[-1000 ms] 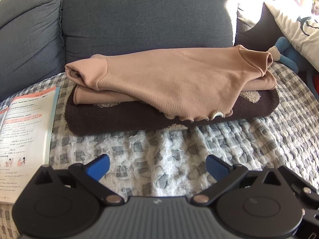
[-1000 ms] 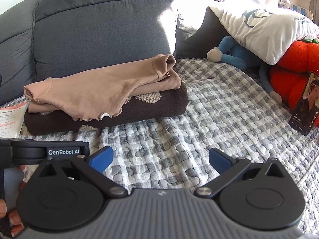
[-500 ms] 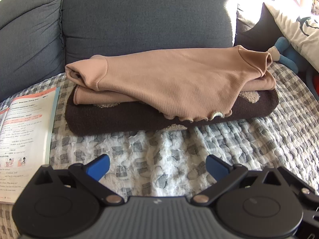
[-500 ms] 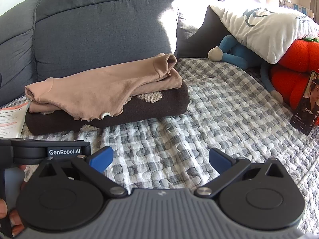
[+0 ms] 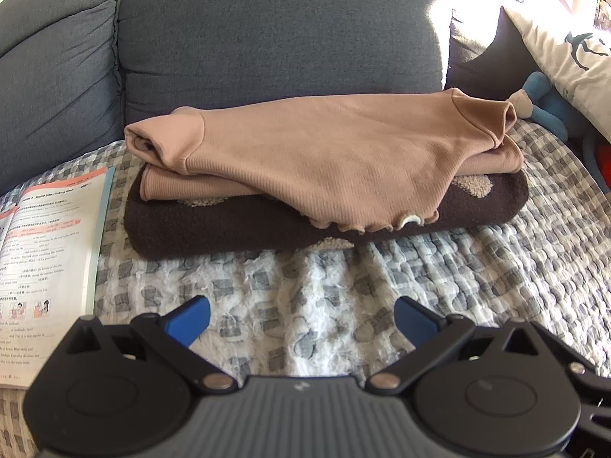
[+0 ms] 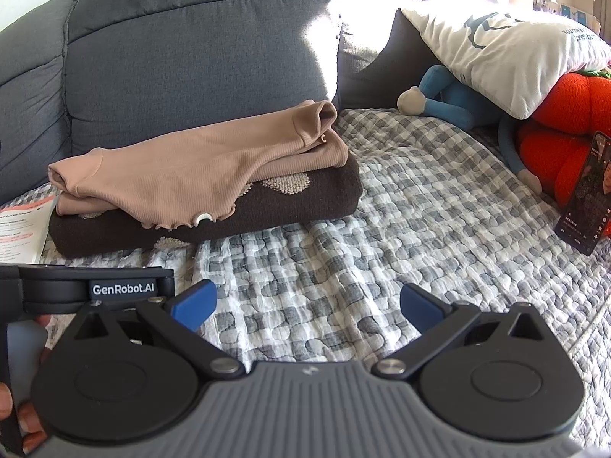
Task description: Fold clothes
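Only the right wrist view is showing a phone (image 6: 584, 194). The folded tan top (image 5: 324, 156) is lying on a folded brown garment (image 5: 236, 229) upon the sofa quilt (image 5: 477, 267). Left gripper (image 5: 301, 320) and right gripper (image 6: 307, 303) are hovering empty, jaws wide.

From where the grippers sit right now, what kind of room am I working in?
Most likely a home living room: a grey sofa covered with a checked quilt, a white pillow and blue plush toy at one end, and an open textbook beside the folded clothes.
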`<move>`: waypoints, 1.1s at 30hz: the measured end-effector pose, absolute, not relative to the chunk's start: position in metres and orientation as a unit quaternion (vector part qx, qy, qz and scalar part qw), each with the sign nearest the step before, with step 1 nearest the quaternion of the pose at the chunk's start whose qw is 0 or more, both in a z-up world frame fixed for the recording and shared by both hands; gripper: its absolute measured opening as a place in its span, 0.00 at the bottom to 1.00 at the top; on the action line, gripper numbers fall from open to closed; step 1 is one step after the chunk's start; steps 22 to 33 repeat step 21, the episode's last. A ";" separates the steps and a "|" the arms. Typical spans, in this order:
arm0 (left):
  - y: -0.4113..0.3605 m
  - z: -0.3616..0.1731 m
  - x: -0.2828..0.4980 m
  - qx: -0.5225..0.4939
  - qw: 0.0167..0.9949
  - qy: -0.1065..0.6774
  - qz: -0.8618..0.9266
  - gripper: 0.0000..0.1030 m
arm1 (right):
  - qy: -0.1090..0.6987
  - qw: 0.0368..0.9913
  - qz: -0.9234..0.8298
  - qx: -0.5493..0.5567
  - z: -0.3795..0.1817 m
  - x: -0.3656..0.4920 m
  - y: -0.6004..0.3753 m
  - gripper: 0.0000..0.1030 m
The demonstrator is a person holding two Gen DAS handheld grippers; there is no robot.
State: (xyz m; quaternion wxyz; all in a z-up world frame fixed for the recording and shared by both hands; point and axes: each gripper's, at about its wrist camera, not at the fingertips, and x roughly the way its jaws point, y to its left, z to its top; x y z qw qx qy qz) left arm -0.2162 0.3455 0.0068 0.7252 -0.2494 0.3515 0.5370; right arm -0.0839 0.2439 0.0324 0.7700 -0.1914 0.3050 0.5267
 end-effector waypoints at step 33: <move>0.312 0.032 -0.241 -0.252 0.740 0.329 0.529 1.00 | 0.323 0.771 0.538 -0.107 0.063 -0.100 0.200 1.00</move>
